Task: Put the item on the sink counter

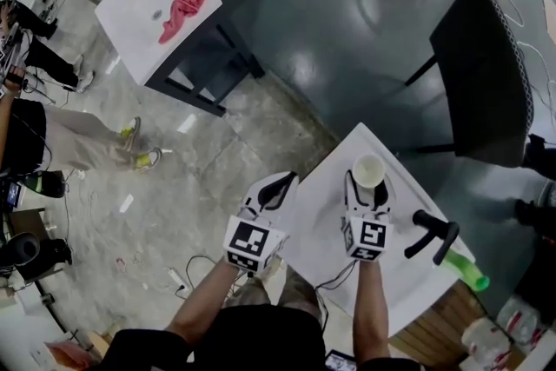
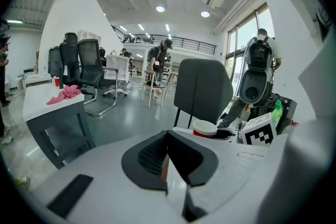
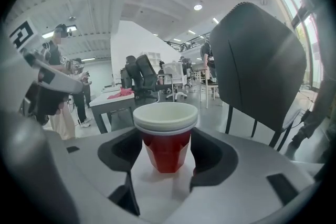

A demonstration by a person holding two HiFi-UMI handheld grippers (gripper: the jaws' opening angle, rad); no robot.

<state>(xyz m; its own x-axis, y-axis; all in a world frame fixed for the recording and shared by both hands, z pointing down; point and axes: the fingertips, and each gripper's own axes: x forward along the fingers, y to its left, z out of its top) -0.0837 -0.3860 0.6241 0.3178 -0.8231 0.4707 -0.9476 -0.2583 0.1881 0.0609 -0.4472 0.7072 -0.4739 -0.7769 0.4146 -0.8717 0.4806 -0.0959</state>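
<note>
A red cup (image 1: 368, 170) with a white rim stands on the white table (image 1: 321, 221) just in front of me. My right gripper (image 1: 368, 187) reaches round it from the near side. In the right gripper view the red cup (image 3: 167, 141) fills the gap, and both pads lie against its sides, so the right gripper (image 3: 167, 162) is shut on it. My left gripper (image 1: 276, 185) hangs over the table's left edge, apart from the cup. Its jaws meet with nothing between them. The left gripper view shows the left gripper (image 2: 169, 160) and the cup (image 2: 205, 128) off to the right.
A black chair (image 1: 482, 74) stands behind the table. A green bottle (image 1: 465, 269) and a black handle (image 1: 430, 232) lie at the table's right end. Farther left stands a second white table (image 1: 139, 13) with a pink cloth (image 1: 182, 4). A seated person (image 1: 52, 135) and cables (image 1: 187, 269) occupy the floor.
</note>
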